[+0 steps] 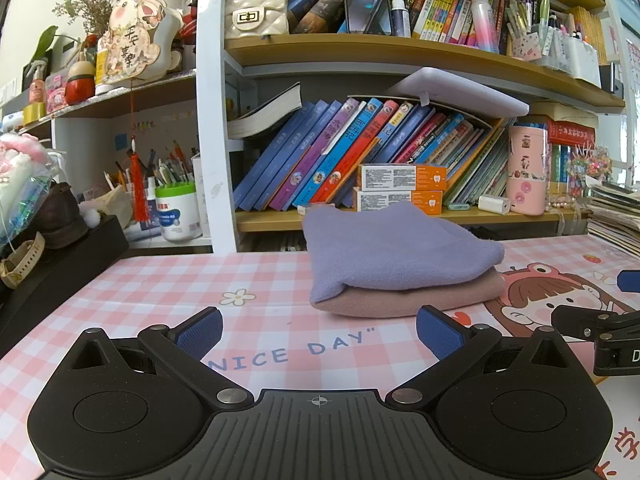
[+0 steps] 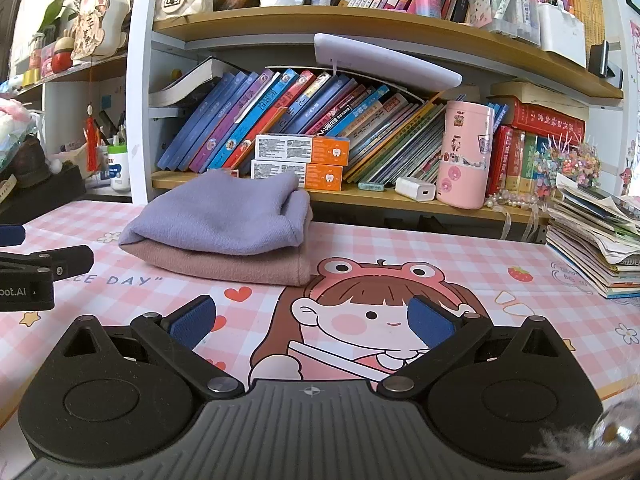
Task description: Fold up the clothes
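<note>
— Lavender fleece on top, dusty pink beneath: is that the whole pile?

— Yes. The lavender garment (image 1: 396, 246) lies folded on the pink garment (image 1: 420, 300), and the two sit stacked on the surface (image 1: 160, 280), on its pink checked mat, toward the far edge, just in front of the bookshelf (image 1: 400, 56).

— Where are the tools?

— The left hand-held gripper (image 1: 318, 332) is at the near side, its blue-padded fingers (image 1: 200, 330) spread wide apart with nothing between them; the words "NICE DAY" on the mat show in the gap. The pile is beyond it, slightly to the right, not touched.

— And the other one?

— The right hand-held gripper (image 2: 312, 320) is also spread apart and empty, over the cartoon girl with the frog hat (image 2: 380, 304). From its camera the stack sits far and to the left. Each gripper shows at the edge of the other's view, so they are side by side.

— Anything else near the clothes?

— Two orange-and-white boxes (image 2: 300, 160) on the lowest shelf behind the pile, a pink tumbler (image 2: 464, 152) to the right, and a stack of booklets (image 2: 596, 240) at the far right of the surface. How the lavender piece is folded at the back I cannot really tell; it bulges upward there.
</note>
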{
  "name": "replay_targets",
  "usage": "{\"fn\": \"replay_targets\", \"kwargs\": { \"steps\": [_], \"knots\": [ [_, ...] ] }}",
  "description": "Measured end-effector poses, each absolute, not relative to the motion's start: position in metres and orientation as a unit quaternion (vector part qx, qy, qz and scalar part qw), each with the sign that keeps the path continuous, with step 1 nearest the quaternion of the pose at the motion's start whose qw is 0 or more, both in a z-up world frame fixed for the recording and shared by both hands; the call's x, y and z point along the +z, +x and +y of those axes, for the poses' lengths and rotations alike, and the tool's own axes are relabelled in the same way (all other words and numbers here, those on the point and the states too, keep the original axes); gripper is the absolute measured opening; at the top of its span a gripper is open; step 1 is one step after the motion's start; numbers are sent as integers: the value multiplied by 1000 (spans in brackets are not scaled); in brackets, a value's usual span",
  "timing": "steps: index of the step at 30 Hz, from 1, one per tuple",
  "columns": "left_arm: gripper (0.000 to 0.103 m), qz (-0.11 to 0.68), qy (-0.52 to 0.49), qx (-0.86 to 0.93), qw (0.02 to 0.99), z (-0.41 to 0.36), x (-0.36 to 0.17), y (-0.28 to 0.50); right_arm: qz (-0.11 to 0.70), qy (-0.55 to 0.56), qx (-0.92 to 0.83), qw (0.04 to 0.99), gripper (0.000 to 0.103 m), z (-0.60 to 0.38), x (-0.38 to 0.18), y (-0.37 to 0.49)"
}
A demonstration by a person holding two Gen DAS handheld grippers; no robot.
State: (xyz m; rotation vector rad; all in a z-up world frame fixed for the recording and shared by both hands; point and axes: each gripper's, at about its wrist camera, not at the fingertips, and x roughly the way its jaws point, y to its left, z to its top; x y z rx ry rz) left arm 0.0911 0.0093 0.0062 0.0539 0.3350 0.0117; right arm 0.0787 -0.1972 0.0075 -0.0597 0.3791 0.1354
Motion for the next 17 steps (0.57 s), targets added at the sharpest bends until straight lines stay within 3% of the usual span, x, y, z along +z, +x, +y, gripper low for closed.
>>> {"fn": "replay_targets", "kwargs": {
  "steps": [17],
  "knots": [
    [103,165,26,-5,986,10,7,91,189,-30,68,979,103,-197,7,79]
  ]
}}
